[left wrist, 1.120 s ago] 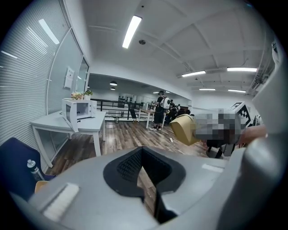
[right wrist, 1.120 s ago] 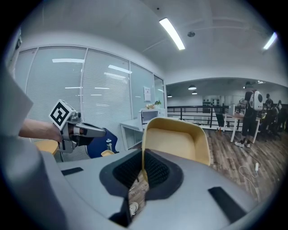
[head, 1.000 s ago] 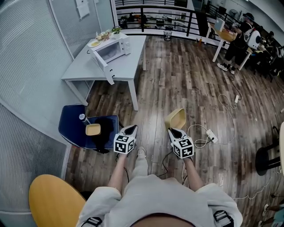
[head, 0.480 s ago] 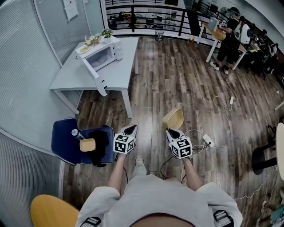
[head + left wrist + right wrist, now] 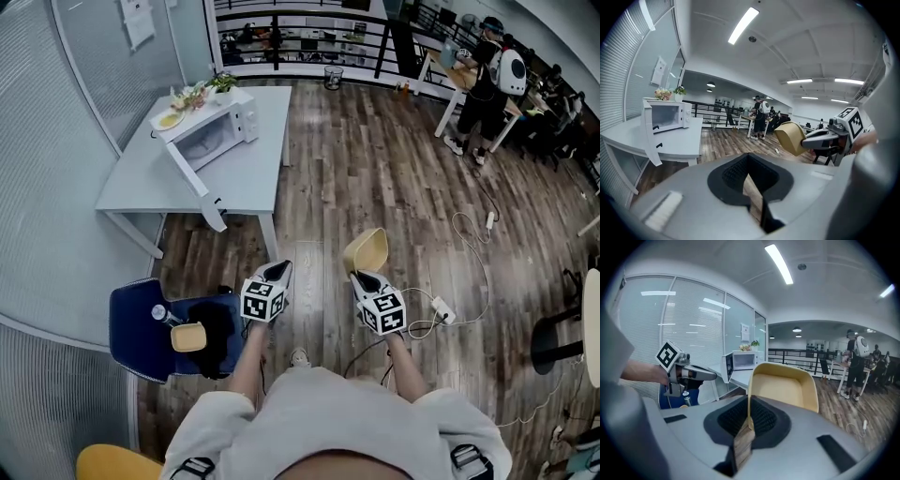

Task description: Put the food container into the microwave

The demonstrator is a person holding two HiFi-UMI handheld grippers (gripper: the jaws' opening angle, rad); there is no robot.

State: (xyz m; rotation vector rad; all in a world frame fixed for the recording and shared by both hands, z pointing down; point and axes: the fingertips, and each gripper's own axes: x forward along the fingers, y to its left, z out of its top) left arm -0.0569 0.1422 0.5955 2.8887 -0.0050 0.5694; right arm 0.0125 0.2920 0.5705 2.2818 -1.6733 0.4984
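Note:
The yellow food container hangs tilted over the wood floor, its rim clamped in my right gripper. In the right gripper view the container rises straight off the jaws, open side facing me. My left gripper is shut and holds nothing, level with the right one. The white microwave stands on the grey table ahead and to the left, its door swung wide open. In the left gripper view the microwave is at the left and the container at the right.
A blue chair at my left carries a bottle, a small yellow bowl and a black item. A power strip and cables lie on the floor at the right. People stand at desks at the far right. A plate sits on the microwave.
The table and microwave have come closer and slid down in the head view, and the blue chair has dropped towards the lower left. Both grippers keep their pose; the container stays held.

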